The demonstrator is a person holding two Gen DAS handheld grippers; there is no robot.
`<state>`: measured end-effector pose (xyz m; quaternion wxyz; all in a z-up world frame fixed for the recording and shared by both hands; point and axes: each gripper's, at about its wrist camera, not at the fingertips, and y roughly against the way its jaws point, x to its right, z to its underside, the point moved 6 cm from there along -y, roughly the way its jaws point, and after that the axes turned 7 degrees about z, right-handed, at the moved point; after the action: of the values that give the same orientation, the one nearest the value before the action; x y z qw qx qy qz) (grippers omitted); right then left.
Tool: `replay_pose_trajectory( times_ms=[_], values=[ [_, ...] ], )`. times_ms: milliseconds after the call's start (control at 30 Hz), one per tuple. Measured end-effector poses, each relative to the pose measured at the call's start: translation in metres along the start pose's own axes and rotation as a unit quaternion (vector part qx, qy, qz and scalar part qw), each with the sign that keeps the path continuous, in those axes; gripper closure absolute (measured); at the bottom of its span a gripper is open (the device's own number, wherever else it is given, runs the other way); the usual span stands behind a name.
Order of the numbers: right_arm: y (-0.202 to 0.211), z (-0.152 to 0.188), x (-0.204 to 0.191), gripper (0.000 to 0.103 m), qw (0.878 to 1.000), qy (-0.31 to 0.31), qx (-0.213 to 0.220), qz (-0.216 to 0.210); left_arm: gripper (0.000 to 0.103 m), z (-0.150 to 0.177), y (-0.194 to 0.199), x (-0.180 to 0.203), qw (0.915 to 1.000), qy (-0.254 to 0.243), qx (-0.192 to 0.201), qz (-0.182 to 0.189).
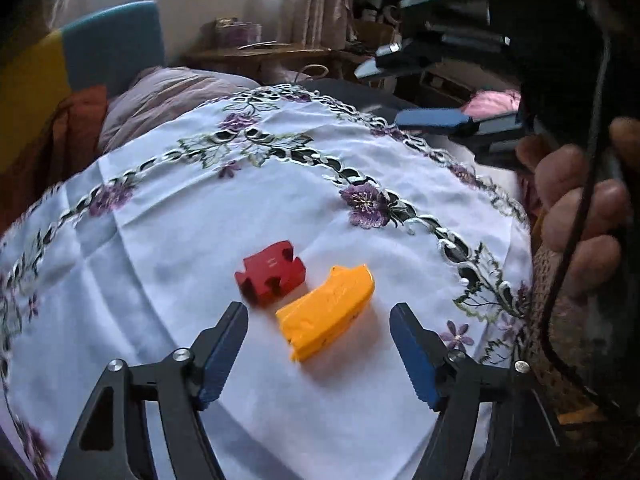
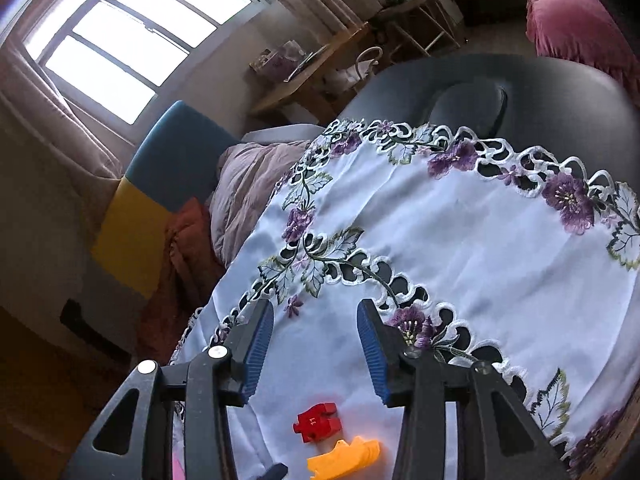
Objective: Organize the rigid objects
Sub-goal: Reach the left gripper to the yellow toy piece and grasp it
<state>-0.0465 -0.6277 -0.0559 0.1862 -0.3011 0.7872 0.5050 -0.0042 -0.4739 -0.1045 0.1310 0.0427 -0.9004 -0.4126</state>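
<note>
While both claws hang over the table (image 1: 120,208) with its white flowered cloth (image 1: 280,200), the red puzzle block (image 1: 271,273) is the thing to find first; it lies on the cloth, and the orange block (image 1: 329,307) sits just beside it, on its right; the left claw (image 1: 319,316) is spread wide with nothing in it, just in front of the orange block; the right claw (image 2: 316,316) is spread too and holds nothing, up above the red puzzle block (image 2: 318,421); that block's top has small marks that look like "11"; the orange block (image 2: 346,460) shows no writing I can read.
</note>
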Motion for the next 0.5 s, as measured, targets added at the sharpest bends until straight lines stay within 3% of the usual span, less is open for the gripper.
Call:
replay_pose_trajectory(
  times_ms=[100,167,200,233,367,500],
  values=[
    [0.0,0.0,0.002,0.059,1.0,-0.006,-0.001,-0.003,0.036,-0.005,-0.013,0.006,0.9997,-0.018,-0.012,0.007],
    [-0.001,0.0,0.002,0.059,1.0,-0.007,-0.005,-0.003,0.052,-0.005,-0.022,0.009,0.9993,-0.026,-0.025,0.013],
    [-0.002,0.0,0.002,0.059,1.0,-0.007,-0.006,-0.003,0.068,-0.004,-0.027,0.01,0.9987,-0.03,-0.037,0.017],
    [-0.002,0.001,0.002,0.059,1.0,-0.007,-0.006,-0.002,0.075,-0.001,-0.031,0.012,0.9981,-0.032,-0.048,0.019],
    [-0.006,0.002,0.001,0.059,1.0,-0.003,-0.014,0.002,0.076,0.009,-0.023,0.012,0.9989,-0.03,-0.037,-0.002],
    [-0.016,0.009,-0.003,0.059,0.999,0.01,-0.045,-0.002,0.076,0.027,0.005,-0.016,0.9982,0.044,-0.015,-0.037]
  ],
)
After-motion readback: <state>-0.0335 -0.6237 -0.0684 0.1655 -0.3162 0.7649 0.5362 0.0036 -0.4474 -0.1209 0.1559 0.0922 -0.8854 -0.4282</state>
